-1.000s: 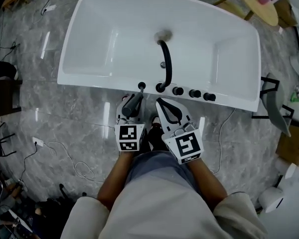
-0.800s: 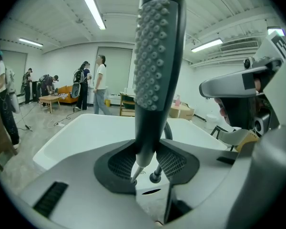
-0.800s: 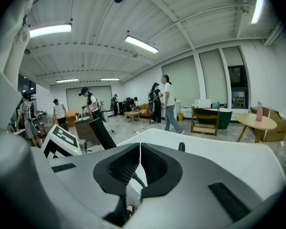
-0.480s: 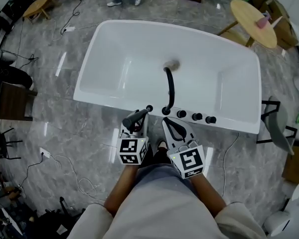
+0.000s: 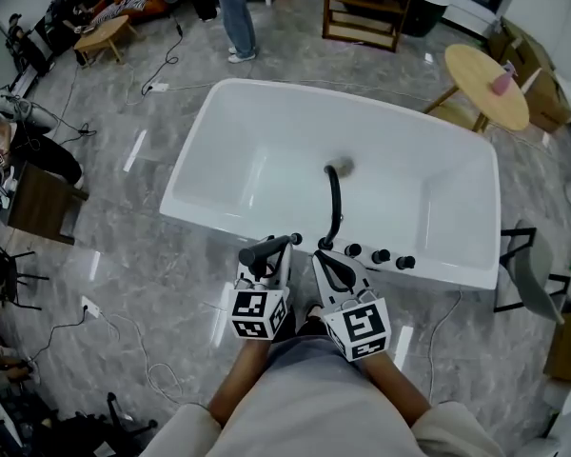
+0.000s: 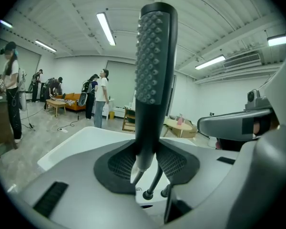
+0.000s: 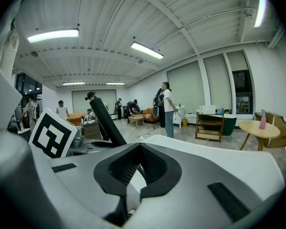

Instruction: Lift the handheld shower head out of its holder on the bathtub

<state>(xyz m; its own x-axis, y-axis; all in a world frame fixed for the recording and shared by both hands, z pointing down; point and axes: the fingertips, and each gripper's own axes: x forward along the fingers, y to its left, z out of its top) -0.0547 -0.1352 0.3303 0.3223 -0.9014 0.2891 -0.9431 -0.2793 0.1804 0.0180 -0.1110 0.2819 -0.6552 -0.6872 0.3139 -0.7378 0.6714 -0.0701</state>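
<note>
- Head view shows the left claw pinching the dark shower head. The shower head lies slanted across the tips of this claw, just above the near edge of the white bathtub.
- Left gripper view shows the left claw with its pads pressed on both sides of the shower head. The bumpy spray end sticks up high above the claw.
- The right claw sits just beside the left claw. Its tips are pressed together and nothing is in them.
- Right gripper view shows the right claw closed at the tips. The shower head is a dark stick off to its left, apart from it.
- The black tap bends into the tub right in front of the right claw. The black knobs are in a row just to its right.
- A round table stands far ahead of the right claw, past the tub.
</note>
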